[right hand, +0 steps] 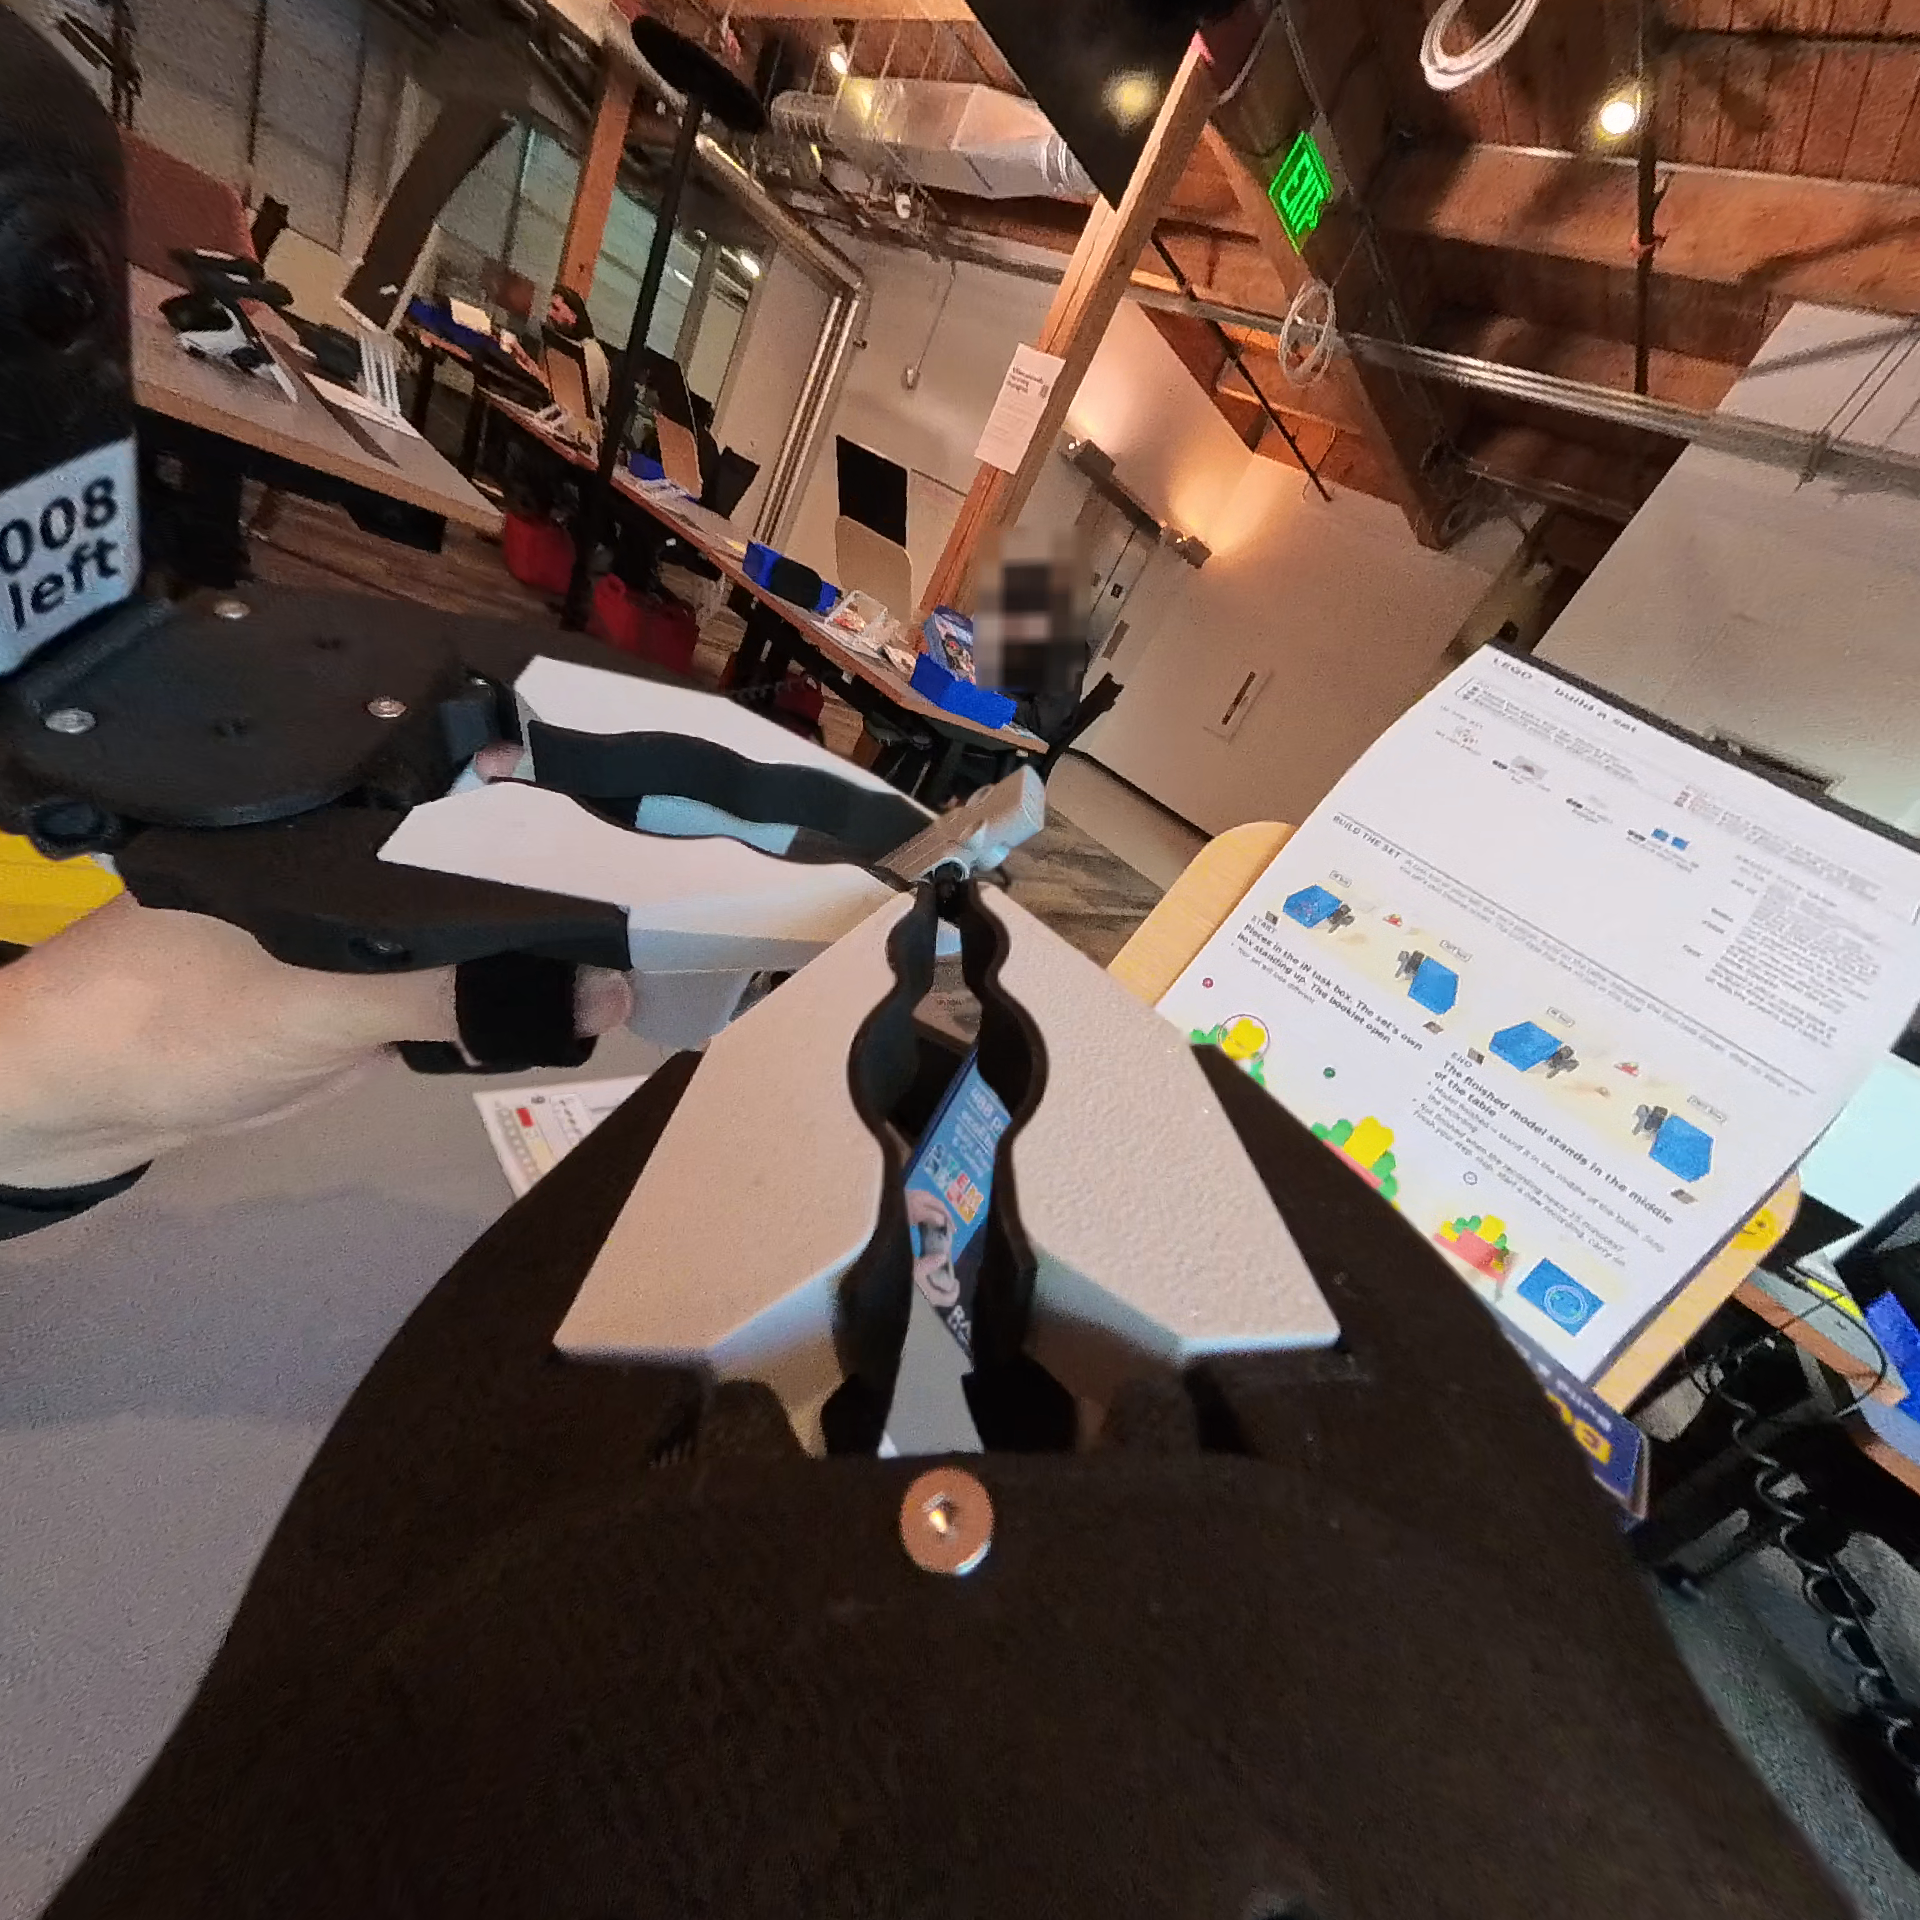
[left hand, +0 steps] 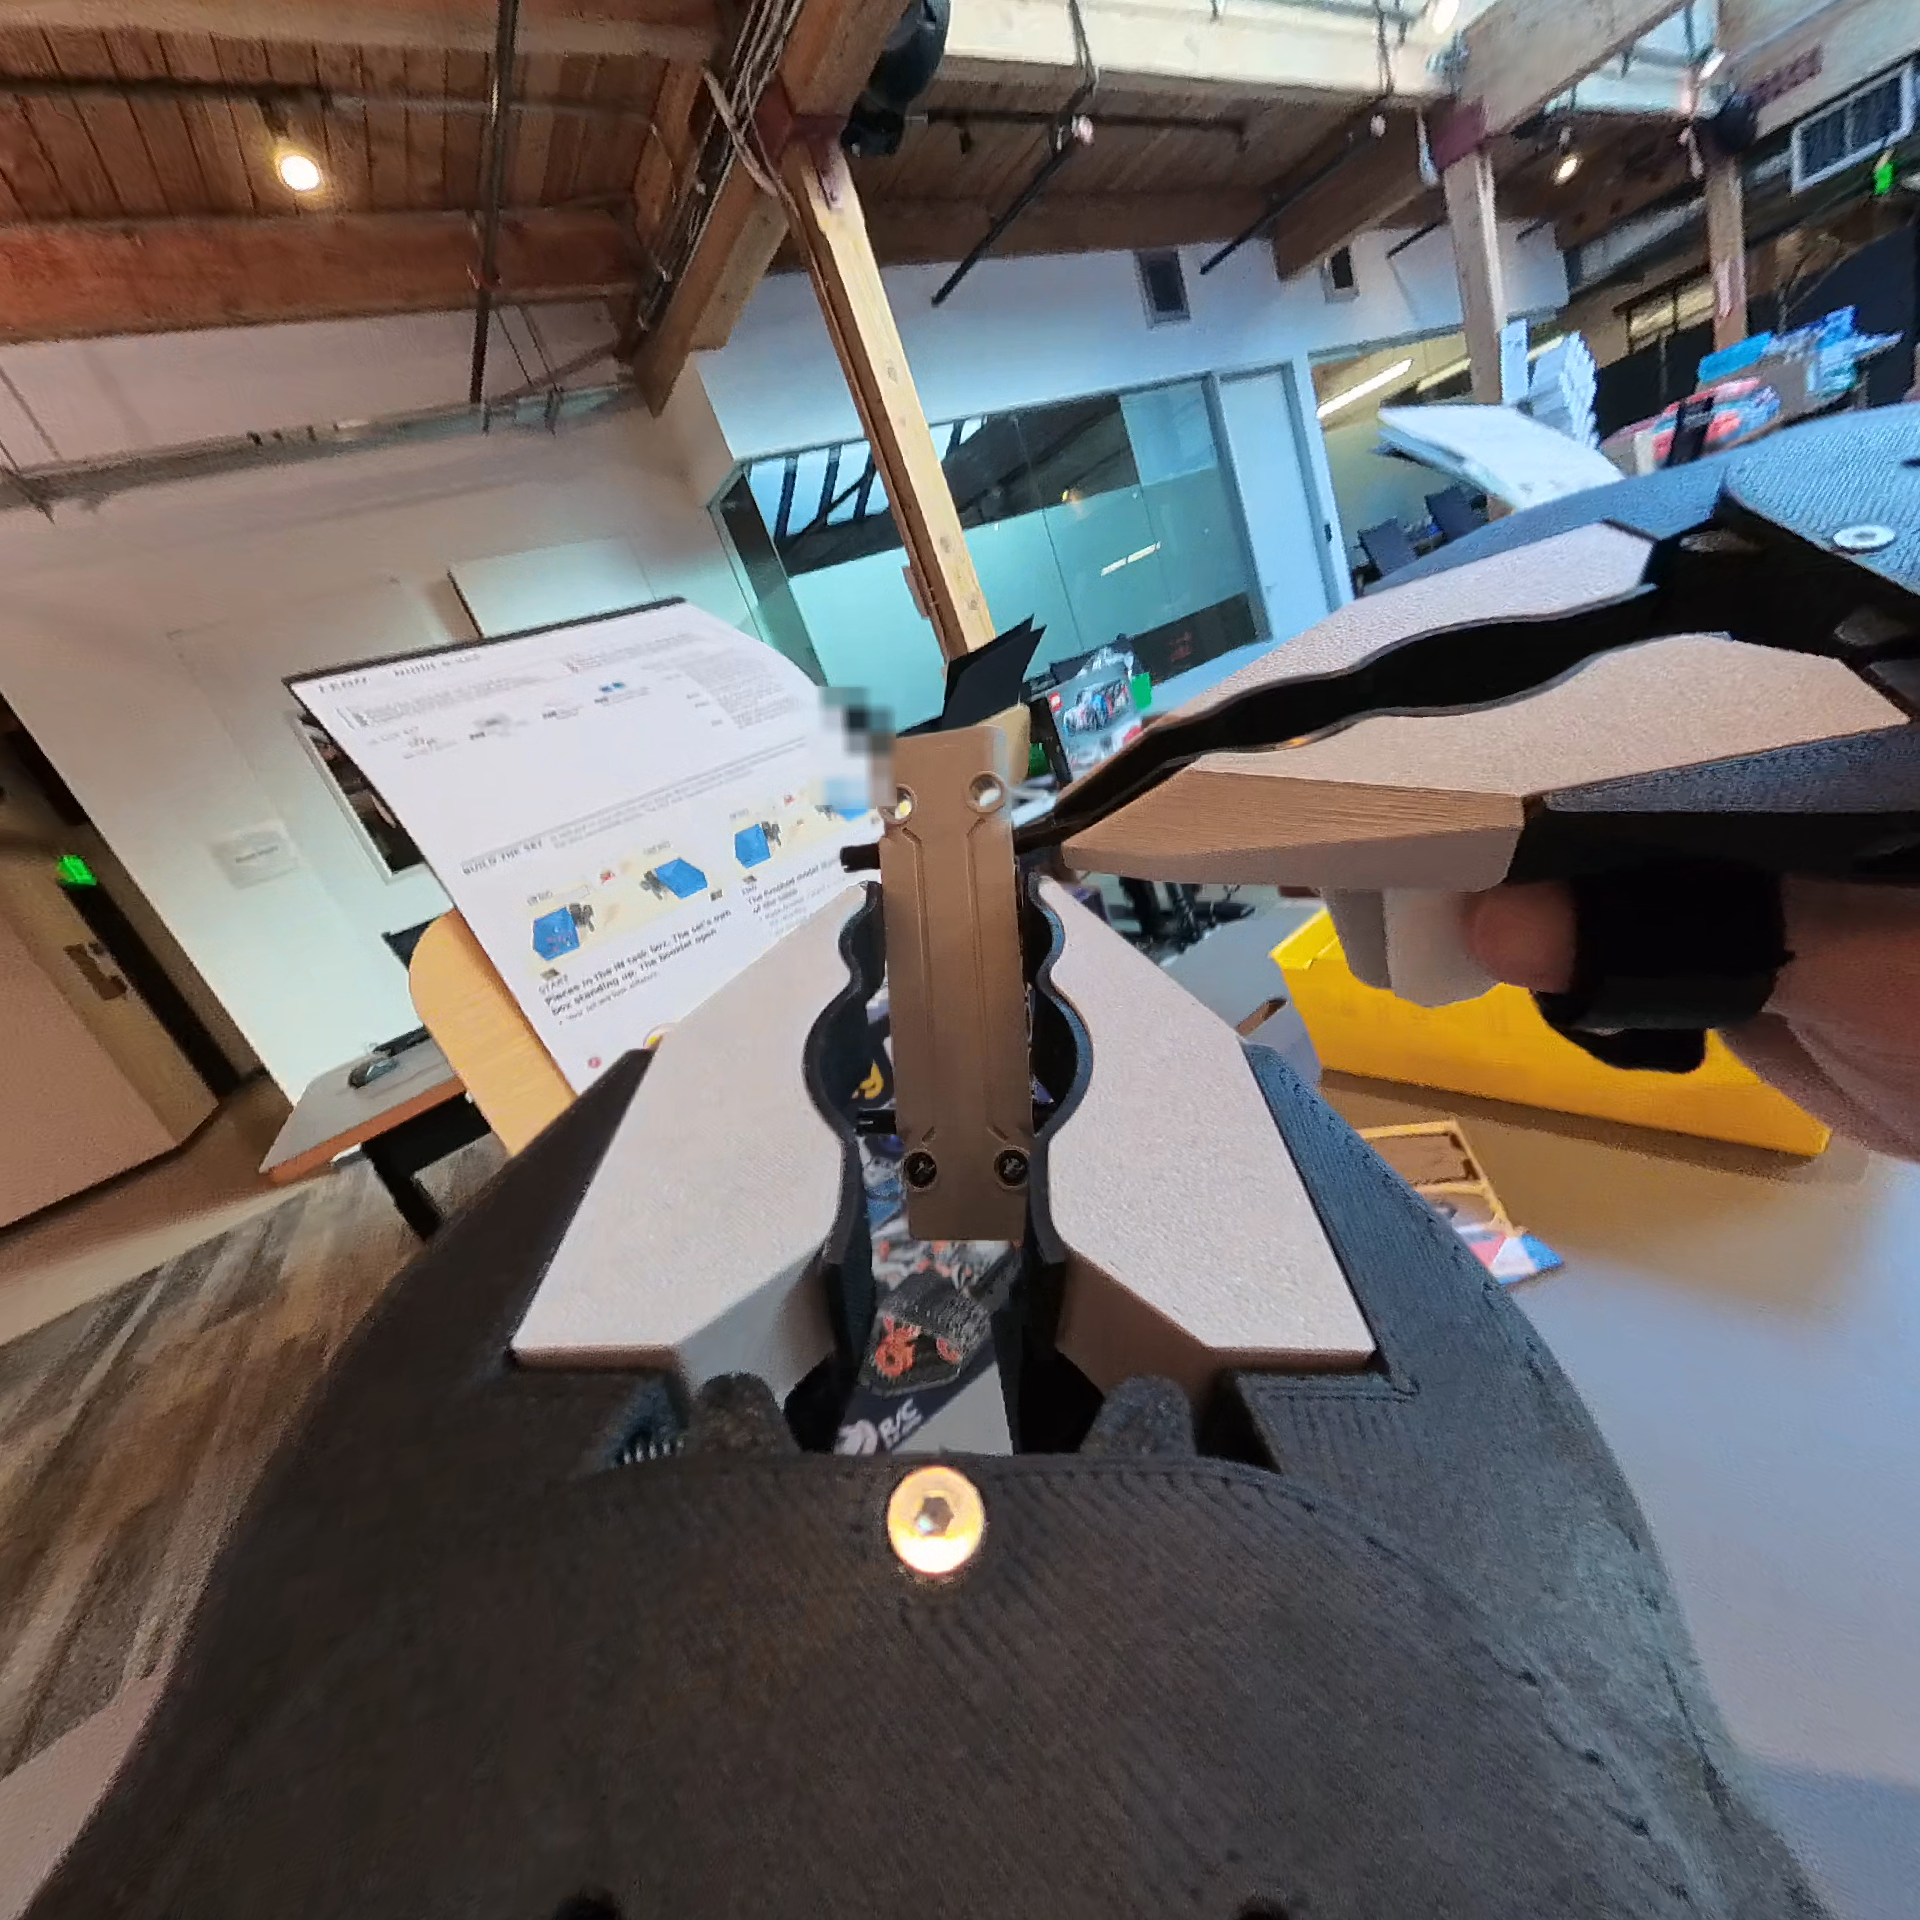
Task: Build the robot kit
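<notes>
My left gripper (left hand: 951,914) is shut on a long flat grey plate (left hand: 958,997) with screw-like holes at both ends and holds it upright above the table. My right gripper (left hand: 1039,834) reaches in from the right, held by a gloved hand (left hand: 1662,966). It is shut on a small black pin (left hand: 854,858) that touches the plate's upper part. In the right wrist view my right gripper (right hand: 940,906) pinches the black pin (right hand: 943,879) at its tips. The pin meets the grey plate (right hand: 992,816) in my left gripper (right hand: 914,854).
A printed instruction sheet (left hand: 582,790) leans on a wooden stand; it also shows in the right wrist view (right hand: 1558,987). A yellow bin (left hand: 1455,1049) stands on the grey table (left hand: 1714,1455). A colourful printed box (right hand: 951,1195) lies below the grippers. A wooden post (left hand: 883,395) rises behind. Both grippers' tips are close together, under 4 cm apart.
</notes>
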A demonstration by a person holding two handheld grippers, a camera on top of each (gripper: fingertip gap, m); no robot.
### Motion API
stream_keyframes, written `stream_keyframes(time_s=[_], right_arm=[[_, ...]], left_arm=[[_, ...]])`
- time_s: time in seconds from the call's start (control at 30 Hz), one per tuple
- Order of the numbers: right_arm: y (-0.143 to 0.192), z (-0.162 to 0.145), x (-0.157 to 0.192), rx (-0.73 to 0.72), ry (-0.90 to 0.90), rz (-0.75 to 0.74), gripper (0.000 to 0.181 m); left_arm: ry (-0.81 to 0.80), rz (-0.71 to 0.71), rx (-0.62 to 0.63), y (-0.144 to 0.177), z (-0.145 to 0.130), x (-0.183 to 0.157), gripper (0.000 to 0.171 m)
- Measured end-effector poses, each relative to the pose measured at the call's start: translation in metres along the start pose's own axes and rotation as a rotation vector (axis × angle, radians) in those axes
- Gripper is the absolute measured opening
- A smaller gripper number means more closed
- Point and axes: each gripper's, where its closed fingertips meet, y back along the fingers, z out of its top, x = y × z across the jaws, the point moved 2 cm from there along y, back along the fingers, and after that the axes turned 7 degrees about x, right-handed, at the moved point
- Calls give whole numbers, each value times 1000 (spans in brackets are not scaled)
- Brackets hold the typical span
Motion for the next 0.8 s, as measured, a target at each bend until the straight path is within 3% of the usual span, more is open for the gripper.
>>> stream_keyframes(time_s=[0.23,0.43,0.63,0.8], right_arm=[[10,10,0,-35,65,-26,2],[9,11,3,1,131,-81,2],[9,14,5,-31,90,-64,3],[9,13,5,-34,75,-57,2]], left_arm=[[42,-67,-96,5,12,-7,24],[-39,13,-94,7,12,-6,24],[12,23,-118,11,15,-6,24],[-113,82,-113,12,15,-6,24]])
